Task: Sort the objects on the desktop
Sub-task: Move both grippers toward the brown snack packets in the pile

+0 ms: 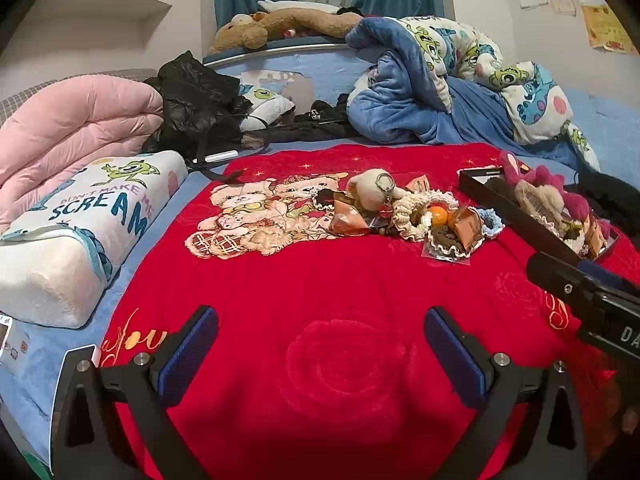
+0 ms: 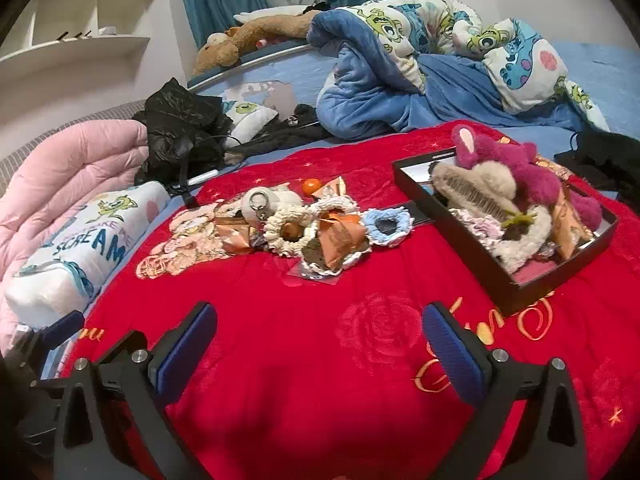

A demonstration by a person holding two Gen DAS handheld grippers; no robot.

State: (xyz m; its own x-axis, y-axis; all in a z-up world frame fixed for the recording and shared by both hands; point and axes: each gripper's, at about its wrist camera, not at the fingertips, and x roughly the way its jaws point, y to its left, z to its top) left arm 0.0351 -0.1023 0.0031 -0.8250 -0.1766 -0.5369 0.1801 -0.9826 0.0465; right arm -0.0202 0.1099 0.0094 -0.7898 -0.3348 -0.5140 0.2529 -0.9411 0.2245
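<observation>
Two grippers sit low in my views, both with jaws spread wide and nothing between them: the left gripper (image 1: 321, 344) and the right gripper (image 2: 320, 340) hover over bare red blanket (image 2: 304, 380). In the middle of the right wrist view I see the loose pile: a cream crochet scrunchie (image 2: 289, 229), a light blue scrunchie (image 2: 387, 222) just right of it, an orange ball (image 2: 310, 186) at the pile's far edge, and a beige plush keychain (image 2: 267, 203) at its left. Orange wrappers lie mixed in, touching the scrunchies. At the right of that frame stands the black tray (image 2: 496, 280), already holding a magenta plush toy (image 2: 520, 176), a beige comb-like piece and other bits I cannot make out. In the left wrist view the pile lies right of center, the tray at the right edge. A Monsters pillow (image 1: 80, 224) lies at the left.
</observation>
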